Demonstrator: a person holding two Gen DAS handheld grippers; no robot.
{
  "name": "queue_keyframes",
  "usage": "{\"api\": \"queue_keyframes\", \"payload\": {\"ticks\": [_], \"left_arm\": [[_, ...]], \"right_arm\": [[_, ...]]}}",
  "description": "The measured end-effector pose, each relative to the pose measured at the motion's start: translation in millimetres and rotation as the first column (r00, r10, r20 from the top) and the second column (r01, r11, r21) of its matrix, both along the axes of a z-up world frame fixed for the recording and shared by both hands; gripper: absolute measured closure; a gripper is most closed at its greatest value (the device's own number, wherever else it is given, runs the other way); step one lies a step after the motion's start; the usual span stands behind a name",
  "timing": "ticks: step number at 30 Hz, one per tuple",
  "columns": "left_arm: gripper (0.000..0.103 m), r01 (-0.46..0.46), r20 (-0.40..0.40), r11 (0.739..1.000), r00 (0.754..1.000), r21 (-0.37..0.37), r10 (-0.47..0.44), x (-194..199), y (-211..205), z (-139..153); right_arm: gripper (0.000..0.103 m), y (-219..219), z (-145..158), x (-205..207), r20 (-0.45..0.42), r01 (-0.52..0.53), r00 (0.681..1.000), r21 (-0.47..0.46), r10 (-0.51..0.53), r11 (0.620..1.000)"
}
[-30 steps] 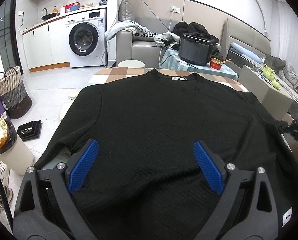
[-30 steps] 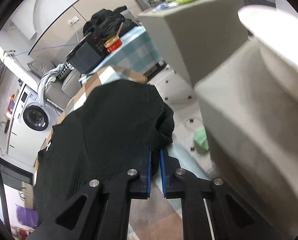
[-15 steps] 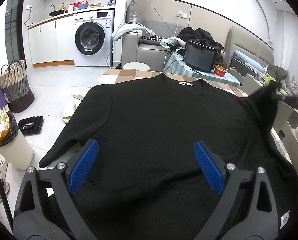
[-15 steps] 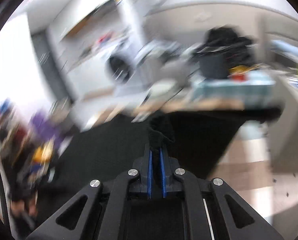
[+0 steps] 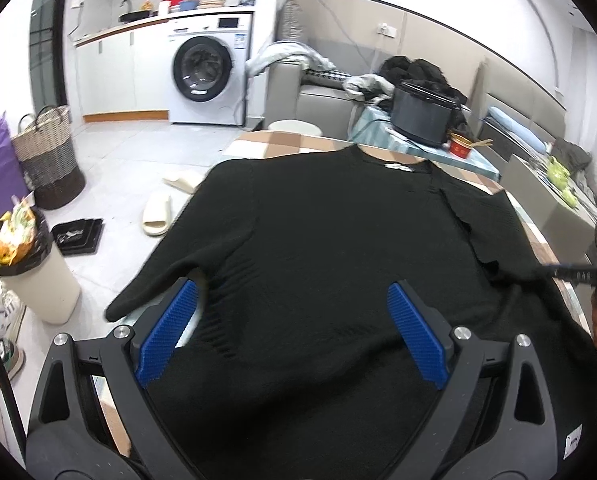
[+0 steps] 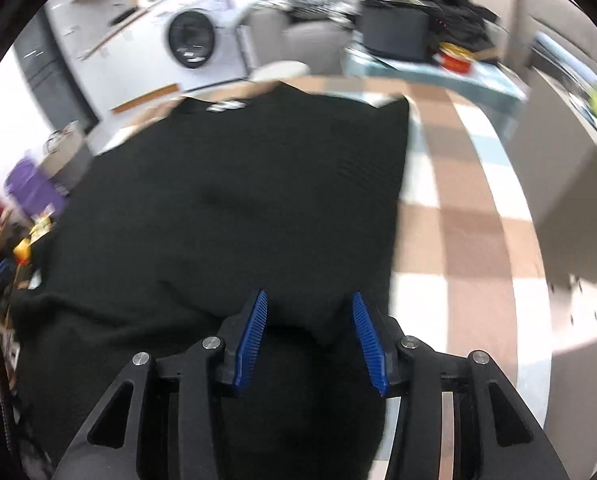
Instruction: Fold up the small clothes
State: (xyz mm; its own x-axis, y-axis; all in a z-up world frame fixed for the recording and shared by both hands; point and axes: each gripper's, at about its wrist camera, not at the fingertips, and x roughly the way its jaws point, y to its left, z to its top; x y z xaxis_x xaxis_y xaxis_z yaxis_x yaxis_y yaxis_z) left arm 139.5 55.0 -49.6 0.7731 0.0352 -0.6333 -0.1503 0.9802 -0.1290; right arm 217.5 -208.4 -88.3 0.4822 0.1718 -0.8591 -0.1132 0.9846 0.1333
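Observation:
A black knit sweater (image 5: 330, 240) lies flat on the checked table (image 5: 294, 142), neck label at the far end. Its right sleeve (image 5: 486, 220) is folded in over the body; the left sleeve (image 5: 166, 276) hangs off the left table edge. My left gripper (image 5: 294, 328) hovers wide open over the hem, with only flat cloth beneath it. In the right wrist view my right gripper (image 6: 310, 336) hangs over the sweater (image 6: 226, 208) by its right edge, jaws opening, with the cloth lying loose between the pads and no longer pinched. The view is blurred.
A side table with a black cooker (image 5: 422, 118) and red bowl (image 5: 460, 146) stands beyond the far end. A grey box (image 6: 574, 184) sits right of the table. On the floor at left are a bin (image 5: 34, 276), a woven basket (image 5: 50, 156) and slippers (image 5: 156, 220).
The right gripper carried the right sleeve up and across onto the sweater's body, rolled upright and let it go. The left gripper drifted a little towards the sweater's left side.

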Motion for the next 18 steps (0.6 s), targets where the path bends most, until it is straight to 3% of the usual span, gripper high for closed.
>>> {"api": "queue_keyframes", "payload": {"ticks": [4,9,14,18], "left_arm": [[0.006,-0.095,-0.027,0.995,0.995,-0.026,0.094,-8.6,31.6,-5.0],[0.005,-0.235,-0.083,0.96,0.971,-0.149,0.225,-16.0,98.3,-20.5],[0.009,-0.355,-0.182,0.86,0.934,-0.366,0.308,-15.8,168.2,-52.5],[0.014,-0.393,-0.246,0.796,0.918,-0.459,0.311,-5.5,201.4,-79.2]], "right_arm": [[0.066,-2.6,-12.3,9.2,-0.072,-0.01,0.997,-0.111,0.002,0.994],[0.059,-11.1,10.5,-3.5,-0.007,0.029,1.0,0.01,-0.029,1.0],[0.054,-6.6,27.8,-13.3,0.046,0.048,0.998,0.085,-0.052,0.995],[0.052,-0.9,34.7,-21.1,0.071,0.045,0.996,0.112,-0.054,0.993]]}}
